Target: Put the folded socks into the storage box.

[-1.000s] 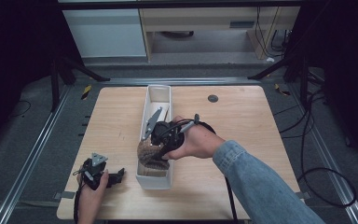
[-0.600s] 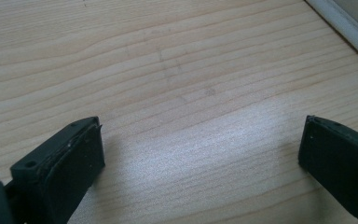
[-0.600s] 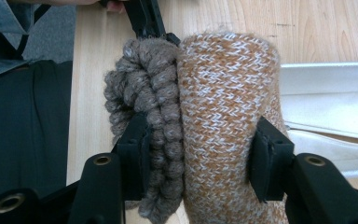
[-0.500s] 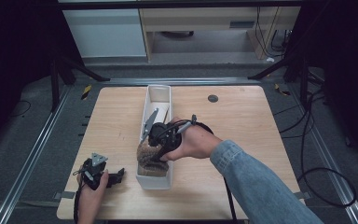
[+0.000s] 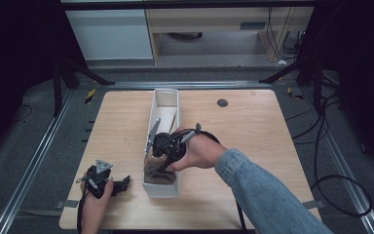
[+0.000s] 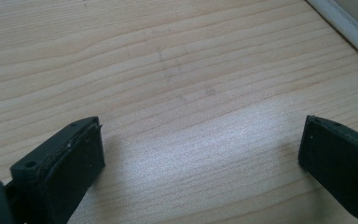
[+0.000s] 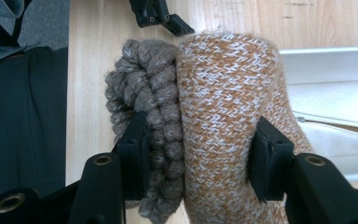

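Note:
A rolled knit bundle [image 7: 223, 93], one half grey-brown and the other orange-and-white, sits squeezed between my right gripper's [image 7: 198, 154] jaws. From above, that bundle [image 5: 155, 171] is at the near end of a long white bin [image 5: 167, 92], with the right gripper [image 5: 163, 155] shut on it from above. My left gripper [image 5: 121, 184] rests low on the table's near left corner, left of the bin. Its jaws [image 6: 200, 154] stand wide open over bare wood with nothing between them.
Farther back in the bin lie a grey flat piece [image 5: 152, 130] and a pale sheet [image 5: 168, 117]. A small black disc [image 5: 222, 103] sits on the table at the back right. The wooden tabletop [image 5: 253, 126] spreads on both sides of the bin.
My right gripper has shifted slightly toward the near end of the bin and lower, carrying the knit bundle. The left gripper has stayed put.

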The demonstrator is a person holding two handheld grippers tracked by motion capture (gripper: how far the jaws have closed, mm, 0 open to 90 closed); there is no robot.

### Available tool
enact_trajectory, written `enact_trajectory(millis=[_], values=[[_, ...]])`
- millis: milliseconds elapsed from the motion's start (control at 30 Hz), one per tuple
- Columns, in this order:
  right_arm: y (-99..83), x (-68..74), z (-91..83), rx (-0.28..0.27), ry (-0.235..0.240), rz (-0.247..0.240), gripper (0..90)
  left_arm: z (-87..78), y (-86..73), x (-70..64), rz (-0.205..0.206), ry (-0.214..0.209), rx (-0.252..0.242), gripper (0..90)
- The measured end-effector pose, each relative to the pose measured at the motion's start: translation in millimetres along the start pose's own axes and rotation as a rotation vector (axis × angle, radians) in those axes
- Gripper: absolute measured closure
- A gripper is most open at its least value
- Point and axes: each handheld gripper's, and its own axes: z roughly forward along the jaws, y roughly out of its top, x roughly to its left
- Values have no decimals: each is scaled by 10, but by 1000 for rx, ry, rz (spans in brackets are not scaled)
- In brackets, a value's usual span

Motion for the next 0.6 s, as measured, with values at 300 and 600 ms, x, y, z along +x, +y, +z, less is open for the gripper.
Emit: enact_trajectory(millis=[300,600], values=[[1,4,108,31,7,13,487,2,0,-3,-4,1,-3,0],[-31,-5,212,24,15,15,452,2,0,-2,-4,0,-3,0]])
